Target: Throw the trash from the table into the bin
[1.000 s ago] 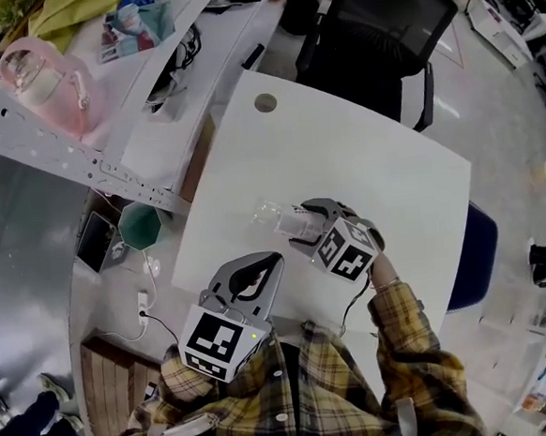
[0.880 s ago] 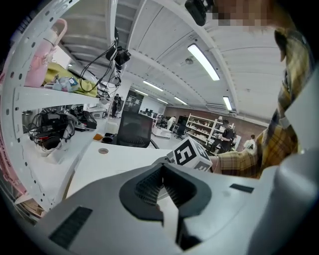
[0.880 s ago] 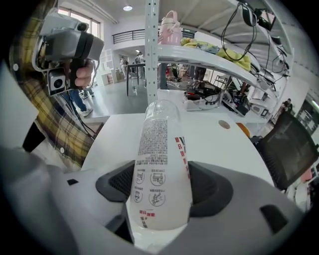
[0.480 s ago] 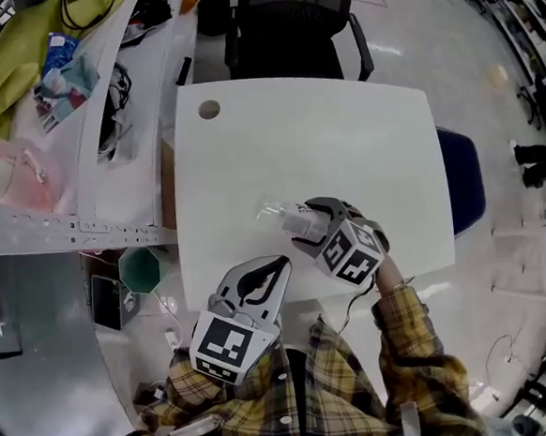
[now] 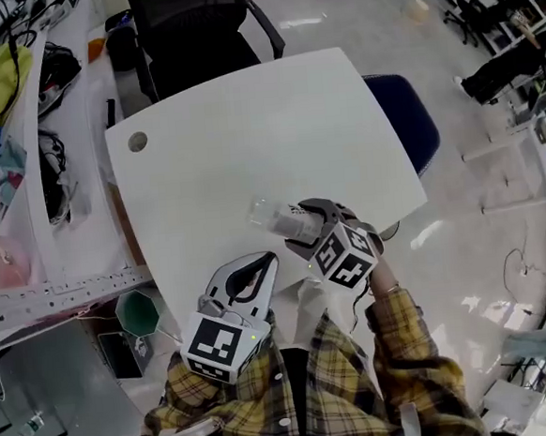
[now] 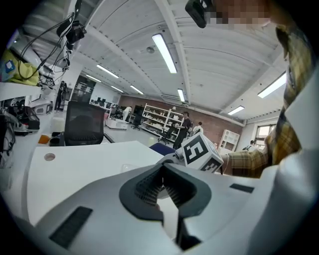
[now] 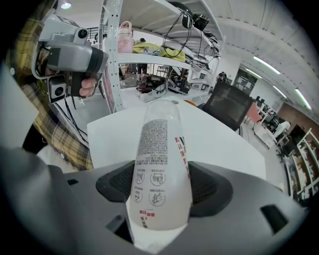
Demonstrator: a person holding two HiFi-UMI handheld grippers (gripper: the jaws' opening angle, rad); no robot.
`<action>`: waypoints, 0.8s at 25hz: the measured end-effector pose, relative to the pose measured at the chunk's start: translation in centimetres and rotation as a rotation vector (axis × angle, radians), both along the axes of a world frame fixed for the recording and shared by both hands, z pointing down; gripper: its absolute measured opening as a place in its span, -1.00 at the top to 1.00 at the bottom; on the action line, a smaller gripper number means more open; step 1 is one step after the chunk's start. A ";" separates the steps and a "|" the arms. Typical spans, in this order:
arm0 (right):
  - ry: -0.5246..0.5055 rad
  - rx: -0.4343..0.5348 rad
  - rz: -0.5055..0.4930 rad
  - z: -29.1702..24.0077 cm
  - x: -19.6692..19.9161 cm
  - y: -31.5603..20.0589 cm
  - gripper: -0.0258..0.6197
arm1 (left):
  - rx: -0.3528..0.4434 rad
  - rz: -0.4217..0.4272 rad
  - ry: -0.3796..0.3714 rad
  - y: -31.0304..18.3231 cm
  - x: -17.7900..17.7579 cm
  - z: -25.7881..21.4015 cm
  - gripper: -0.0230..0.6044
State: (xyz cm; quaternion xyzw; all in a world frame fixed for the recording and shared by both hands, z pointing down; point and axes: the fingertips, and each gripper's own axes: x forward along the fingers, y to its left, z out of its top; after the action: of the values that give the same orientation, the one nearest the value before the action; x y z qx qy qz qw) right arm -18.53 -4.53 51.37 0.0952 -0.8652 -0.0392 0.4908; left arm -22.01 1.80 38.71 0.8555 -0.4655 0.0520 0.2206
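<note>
- The right gripper [image 5: 299, 225] was clamped on a clear plastic bottle [image 5: 277, 219], its two dark padded jaws pressed against the bottle's opposite sides.
- In the right gripper view the bottle [image 7: 159, 149] filled the gap between the jaws, its wide end nearest the camera and its narrow end pointing away; small printed text and red marks ran along its label.
- In the head view the bottle pointed far and left over the near part of the white table [image 5: 248, 139]; whether it touched the tabletop could not be told.
- The left gripper [image 5: 272, 257] was closed with nothing between its jaws, the ribbed pads meeting at their tips in the left gripper view.
- It sat near and left of the right gripper, over the table's near edge, apart from the bottle.
- A marker cube [image 5: 342, 254] rode on the right gripper, just behind the jaws, and a plaid sleeve [image 5: 401, 343] led back from it.
- A round hole [image 5: 137, 141] was set in the table's far left corner.
- A black office chair [image 5: 192, 31] stood at the far side of the table, and a dark blue seat [image 5: 402, 118] showed at its right edge.
- A teal open-topped container [image 5: 136, 312] stood on the floor left of the table's near corner, beside a perforated metal rail [image 5: 54, 300].
</note>
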 end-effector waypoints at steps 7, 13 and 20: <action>-0.054 0.035 0.101 -2.3 4.9 -1.0 -0.05 | 0.045 0.046 -0.011 -1.7 4.2 -1.7 0.90; -0.096 0.047 0.158 -3.4 11.6 -1.3 -0.05 | 0.063 0.051 -0.020 -2.8 10.2 -2.3 0.90; -0.157 0.063 0.224 -4.8 23.3 -1.3 -0.05 | 0.115 0.076 -0.039 -3.8 21.4 -3.7 0.90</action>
State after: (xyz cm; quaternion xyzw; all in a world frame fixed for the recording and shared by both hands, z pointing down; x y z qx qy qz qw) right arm 4.78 -5.82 46.59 0.2091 -0.8833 -0.0037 0.4196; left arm -0.58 -1.97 34.98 0.8826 -0.4391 0.0503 0.1600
